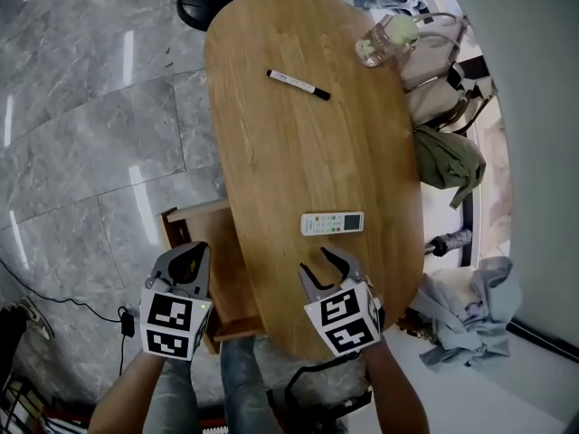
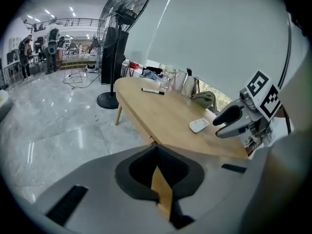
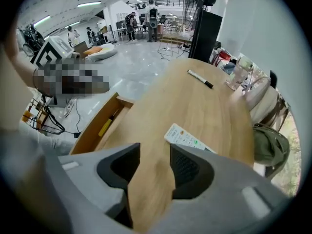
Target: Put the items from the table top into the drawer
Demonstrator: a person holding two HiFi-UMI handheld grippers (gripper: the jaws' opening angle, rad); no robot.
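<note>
1. Grey marble floor (image 1: 81, 125) of a big open hall. An oval wooden worktop (image 1: 271, 152) runs 6 to 12 o'clock in the head view, with a white wall along its 3 o'clock side.
2. White remote (image 1: 332, 223) lies flat on the near half of the worktop, just at 12 o'clock of the right gripper (image 1: 318, 262) and apart from it.
3. White marker (image 1: 298, 84) with a black cap lies on the far half, well apart from the remote, toward 11 o'clock.
4. Clear cup (image 1: 375, 48) stands at 1 o'clock, close to the far edge.
5. Drawer (image 1: 194, 210) stands open at the 9 o'clock side of the worktop's near end. The right gripper view shows a yellow stick-like item (image 3: 106, 126) inside it; I cannot tell what it is.
6. Right gripper fingers (image 3: 190, 172) are released and stand apart. Only bare worktop shows in the gap, and the remote lies just past the tips.
7. Left gripper (image 1: 188, 253) is over the open drawer. Its fingers (image 2: 136, 172) are clenched tip to tip and grasp nothing; wood shows through the slit below the tips.
8. Standing fan (image 2: 126, 13) is beyond the far end at 12 o'clock. A green bag (image 1: 448, 156) is at 3 o'clock off the worktop and a grey cloth (image 1: 470, 310) at 4 o'clock.
</note>
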